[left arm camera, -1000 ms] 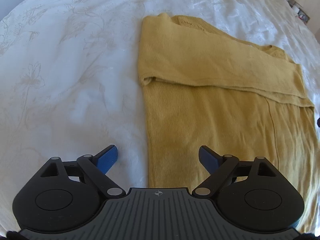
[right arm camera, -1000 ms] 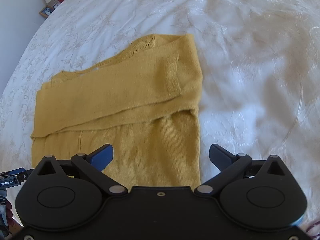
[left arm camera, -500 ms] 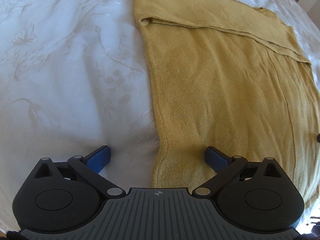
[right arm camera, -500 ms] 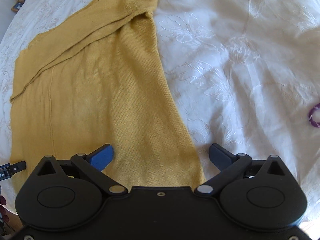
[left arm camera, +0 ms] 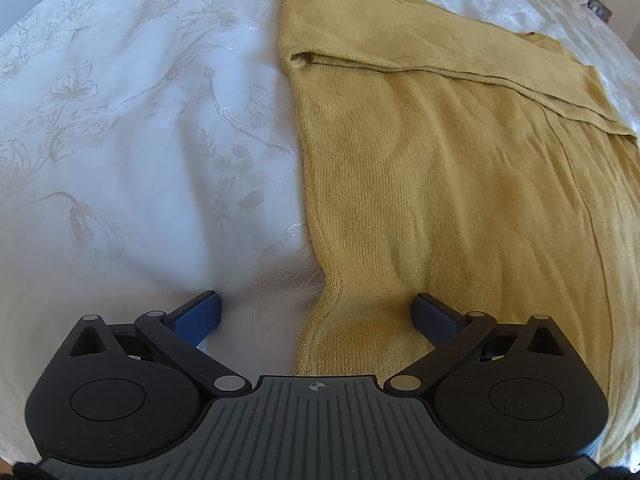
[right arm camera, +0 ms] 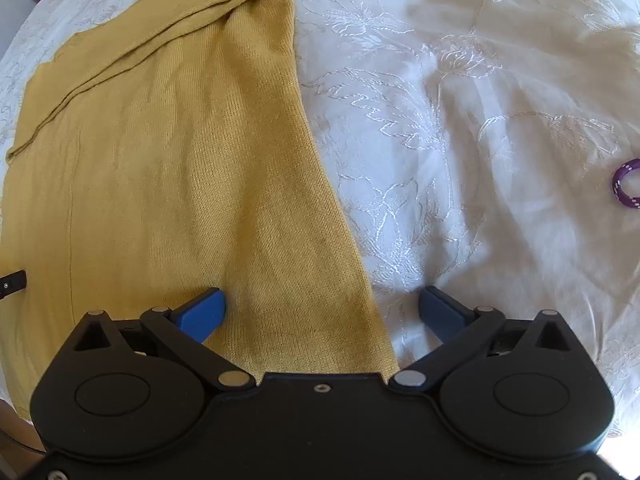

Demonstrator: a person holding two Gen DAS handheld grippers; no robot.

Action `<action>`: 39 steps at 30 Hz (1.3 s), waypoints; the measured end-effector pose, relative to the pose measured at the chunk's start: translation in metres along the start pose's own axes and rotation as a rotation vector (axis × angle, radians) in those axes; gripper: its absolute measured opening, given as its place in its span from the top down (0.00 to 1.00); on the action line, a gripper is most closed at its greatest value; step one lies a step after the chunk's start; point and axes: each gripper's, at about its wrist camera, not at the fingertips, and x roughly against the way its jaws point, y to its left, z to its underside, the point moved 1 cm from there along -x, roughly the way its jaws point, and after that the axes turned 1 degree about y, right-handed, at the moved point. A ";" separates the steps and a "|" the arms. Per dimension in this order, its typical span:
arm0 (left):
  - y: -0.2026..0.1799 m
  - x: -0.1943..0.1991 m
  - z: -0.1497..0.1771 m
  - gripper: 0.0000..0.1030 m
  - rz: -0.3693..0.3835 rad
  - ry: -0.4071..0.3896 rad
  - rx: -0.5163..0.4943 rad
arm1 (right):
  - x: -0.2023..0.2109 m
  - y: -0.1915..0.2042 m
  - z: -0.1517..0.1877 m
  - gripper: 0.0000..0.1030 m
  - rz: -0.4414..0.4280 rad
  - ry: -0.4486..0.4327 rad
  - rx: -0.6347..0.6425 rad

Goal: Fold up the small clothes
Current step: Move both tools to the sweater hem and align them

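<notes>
Sweater [left arm camera: 460, 200] hem under tool bodies

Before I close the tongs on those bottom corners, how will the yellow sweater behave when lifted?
Likely floppy: the yellow sweater is a thin knit already rippling flat on the bedspread, so the middle should sag between the corners. Probably light. The sleeve folded across the top lies loose and may slide off.

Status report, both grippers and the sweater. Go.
Left gripper open, straddling sweater edge. Right gripper open, astride opposite edge. Sweater flat, sleeves folded in. Purple band off aside.
</notes>
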 end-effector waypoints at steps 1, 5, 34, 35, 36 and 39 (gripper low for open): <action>-0.002 0.001 0.002 0.00 -0.009 -0.002 -0.001 | 0.001 -0.002 0.002 0.00 -0.007 -0.013 0.002; -0.003 0.008 -0.002 0.01 -0.023 0.019 -0.005 | 0.006 -0.006 0.018 0.00 -0.030 -0.057 0.071; -0.002 0.068 0.108 0.23 -0.015 -0.029 -0.043 | 0.025 -0.052 0.128 0.00 -0.206 -0.063 0.238; -0.005 0.067 0.106 0.27 -0.005 -0.029 -0.054 | 0.026 -0.053 0.128 0.00 -0.210 -0.064 0.236; -0.008 0.066 0.105 0.34 0.011 -0.030 -0.069 | 0.026 -0.053 0.125 0.00 -0.215 -0.065 0.235; -0.018 0.064 0.103 0.42 0.051 -0.022 -0.093 | 0.029 -0.055 0.119 0.00 -0.231 -0.068 0.231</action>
